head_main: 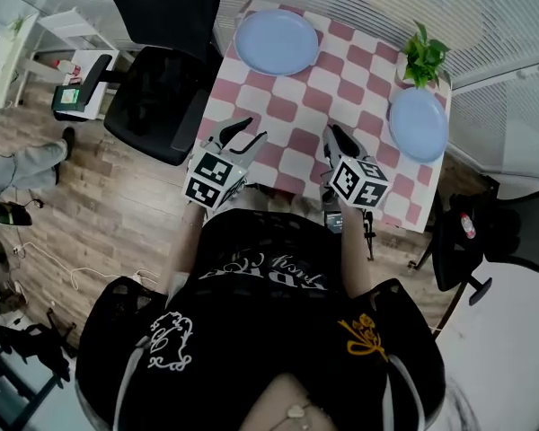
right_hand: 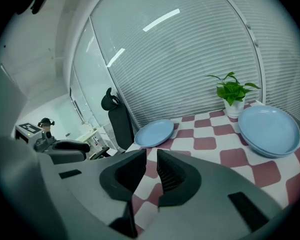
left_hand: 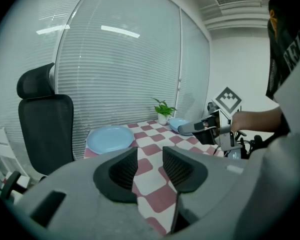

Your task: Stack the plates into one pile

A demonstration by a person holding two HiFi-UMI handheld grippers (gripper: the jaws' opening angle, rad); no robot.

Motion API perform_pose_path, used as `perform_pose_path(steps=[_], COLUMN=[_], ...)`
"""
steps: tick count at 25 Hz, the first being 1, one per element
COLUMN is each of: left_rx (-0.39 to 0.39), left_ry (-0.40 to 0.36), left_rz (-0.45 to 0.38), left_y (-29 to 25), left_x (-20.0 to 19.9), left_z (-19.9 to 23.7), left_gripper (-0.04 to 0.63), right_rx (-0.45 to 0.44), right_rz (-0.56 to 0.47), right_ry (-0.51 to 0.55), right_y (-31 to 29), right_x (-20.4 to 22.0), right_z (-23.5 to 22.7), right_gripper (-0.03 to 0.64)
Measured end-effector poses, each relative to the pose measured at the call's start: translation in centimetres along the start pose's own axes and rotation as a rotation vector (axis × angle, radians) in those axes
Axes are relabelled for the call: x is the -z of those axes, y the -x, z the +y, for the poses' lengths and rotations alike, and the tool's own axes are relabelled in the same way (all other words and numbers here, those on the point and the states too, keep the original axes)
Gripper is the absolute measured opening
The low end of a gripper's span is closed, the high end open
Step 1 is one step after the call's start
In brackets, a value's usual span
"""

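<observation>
One light blue plate lies alone at the far left corner of the red-and-white checked table. A second blue plate sits at the right edge; in the right gripper view this right-hand plate shows a doubled rim, perhaps two stacked. My left gripper hovers over the near left part of the table, open, with nothing between its jaws. The right gripper hangs over the near middle, its jaws narrowed to a slim gap and empty. Both plates are well ahead of the grippers.
A small potted plant stands at the far right corner beside the right plate. A black office chair is left of the table, and another dark chair is at the right. Blinds on glass run behind the table.
</observation>
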State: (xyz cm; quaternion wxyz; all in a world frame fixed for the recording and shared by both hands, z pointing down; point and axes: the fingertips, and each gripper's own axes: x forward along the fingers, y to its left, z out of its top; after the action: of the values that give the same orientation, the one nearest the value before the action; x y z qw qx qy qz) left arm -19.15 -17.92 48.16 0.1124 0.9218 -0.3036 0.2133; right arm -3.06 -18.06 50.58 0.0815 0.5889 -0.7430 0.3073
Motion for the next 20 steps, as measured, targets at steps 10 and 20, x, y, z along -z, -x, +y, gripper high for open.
perform_pose_path(steps=[10,20], left_rx=[0.012,-0.01], left_ry=[0.06,0.117], left_rz=[-0.006,-0.008], left_y=[3.6,3.6], left_x=[2.9,3.6], left_z=[4.8,6.8], left_gripper=[0.167,0.167], right_rx=[-0.033,-0.051], right_rz=[0.058,0.144], right_ry=[0.016,-0.05], right_y=[-3.2,-10.0], right_x=[1.0,0.3], right_z=[5.6,4.2], right_gripper=[0.066,0.067])
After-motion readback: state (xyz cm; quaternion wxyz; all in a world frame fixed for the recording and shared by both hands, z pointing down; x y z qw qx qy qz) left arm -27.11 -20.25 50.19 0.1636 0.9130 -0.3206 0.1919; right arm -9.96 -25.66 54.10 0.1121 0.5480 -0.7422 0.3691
